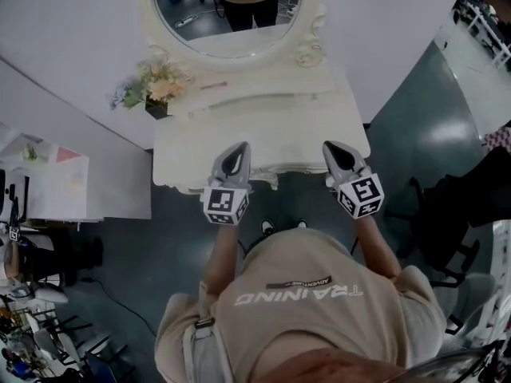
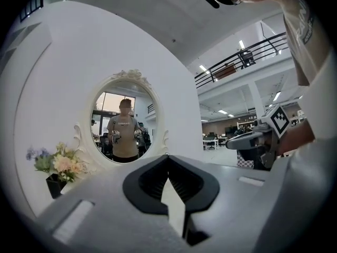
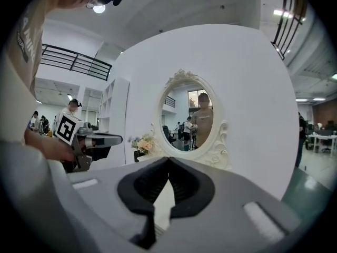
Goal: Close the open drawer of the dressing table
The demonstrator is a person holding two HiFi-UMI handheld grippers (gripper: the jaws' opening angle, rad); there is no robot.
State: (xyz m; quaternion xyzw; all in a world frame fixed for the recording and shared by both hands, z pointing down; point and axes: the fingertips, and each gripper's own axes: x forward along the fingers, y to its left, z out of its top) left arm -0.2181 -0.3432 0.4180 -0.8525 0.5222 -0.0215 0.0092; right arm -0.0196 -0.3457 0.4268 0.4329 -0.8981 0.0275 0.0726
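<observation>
Both pairs of jaws are pinched together, empty. Only the gripper views show this. In the head view, the left hand-held gripper (image 1: 238, 147) and right hand-held gripper (image 1: 331, 145) hover at the front edge of the dressing-table counter (image 1: 263, 130) — the drawer there is indistinct.

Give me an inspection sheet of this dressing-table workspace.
Surface: dressing table top white, mostly bare.
Job's things: drawer cannot be made out from above; open or shut unclear.
Clutter: flower vase at back left, beside the oval mirror.
Grippers: left gripper and right gripper both shut, empty, at the table's front edge.
Cables: thin cable on the floor, left.
Surroundings: white cabinet left, black chair right.
</observation>
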